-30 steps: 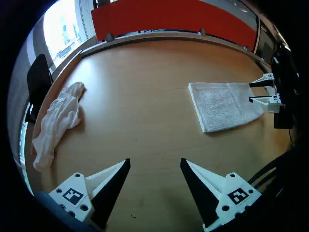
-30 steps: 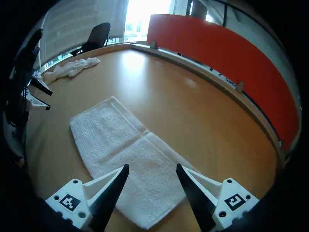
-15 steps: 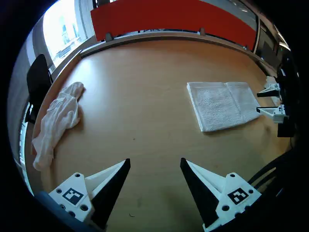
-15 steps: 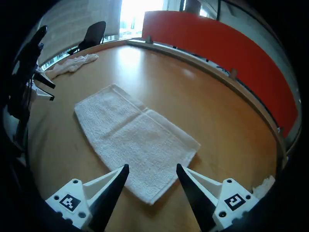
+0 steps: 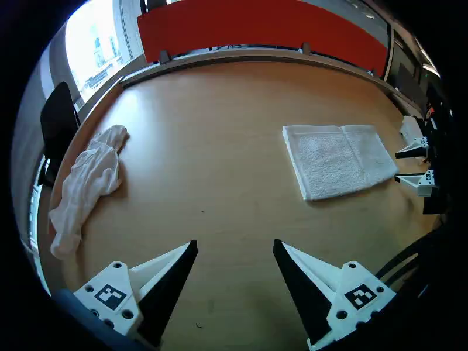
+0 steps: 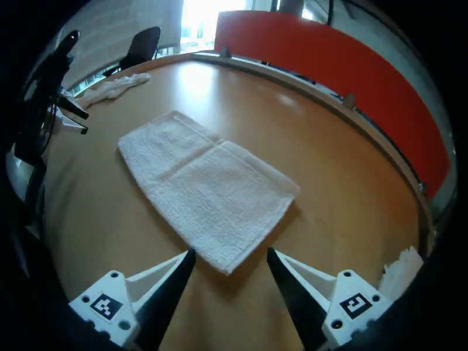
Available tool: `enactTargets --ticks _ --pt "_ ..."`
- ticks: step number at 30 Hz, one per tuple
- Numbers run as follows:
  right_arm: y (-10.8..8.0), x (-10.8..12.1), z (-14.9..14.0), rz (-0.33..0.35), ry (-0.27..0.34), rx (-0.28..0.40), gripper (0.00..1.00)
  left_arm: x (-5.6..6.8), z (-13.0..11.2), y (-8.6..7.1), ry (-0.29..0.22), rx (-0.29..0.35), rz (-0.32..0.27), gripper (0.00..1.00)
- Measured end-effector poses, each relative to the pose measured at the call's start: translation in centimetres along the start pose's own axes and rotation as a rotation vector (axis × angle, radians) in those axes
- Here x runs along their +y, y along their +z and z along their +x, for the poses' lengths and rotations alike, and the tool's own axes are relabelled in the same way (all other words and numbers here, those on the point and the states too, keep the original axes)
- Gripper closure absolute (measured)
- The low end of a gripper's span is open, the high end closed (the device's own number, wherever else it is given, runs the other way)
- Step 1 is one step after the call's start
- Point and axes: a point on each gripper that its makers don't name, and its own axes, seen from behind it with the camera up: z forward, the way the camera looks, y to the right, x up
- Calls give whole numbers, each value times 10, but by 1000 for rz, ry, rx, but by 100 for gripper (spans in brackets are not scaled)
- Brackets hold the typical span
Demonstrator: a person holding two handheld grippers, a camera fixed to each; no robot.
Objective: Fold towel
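A white folded towel (image 5: 337,158) (image 6: 205,187) lies flat on the wooden table (image 5: 222,146). My right gripper (image 6: 229,266) is open just short of the towel's near corner, not touching it; it also appears at the table's right edge in the left gripper view (image 5: 407,166). My left gripper (image 5: 234,257) is open over bare table, far from the towel, and is seen at the left in the right gripper view (image 6: 79,114). A crumpled white cloth (image 5: 88,181) (image 6: 114,89) lies near the table's left edge.
A red partition (image 5: 257,26) (image 6: 351,64) stands along the table's far edge. A black chair (image 5: 57,126) (image 6: 142,47) is beyond the crumpled cloth. Another bit of white cloth (image 6: 401,272) (image 5: 411,127) sits by the right gripper.
My right gripper has drawn back off the folded towel toward the table edge; the towel now lies wholly beyond its fingertips. The left gripper has stayed put.
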Motion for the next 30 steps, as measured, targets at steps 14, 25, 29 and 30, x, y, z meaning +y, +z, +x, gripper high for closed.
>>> enactTargets --ticks 14,25,29,30 --pt "-1 -6 -18 43 24 -57 47 -2 0 -2 -1 5 1 4" --pt "-7 -8 -18 58 32 -53 77 -3 -1 -2 1 4 2 4" --pt "-5 -8 -19 56 40 -55 89 -3 -2 -2 -2 3 2 4" --pt "-4 -8 -19 57 42 -55 92 -3 -2 -2 -2 4 3 4"
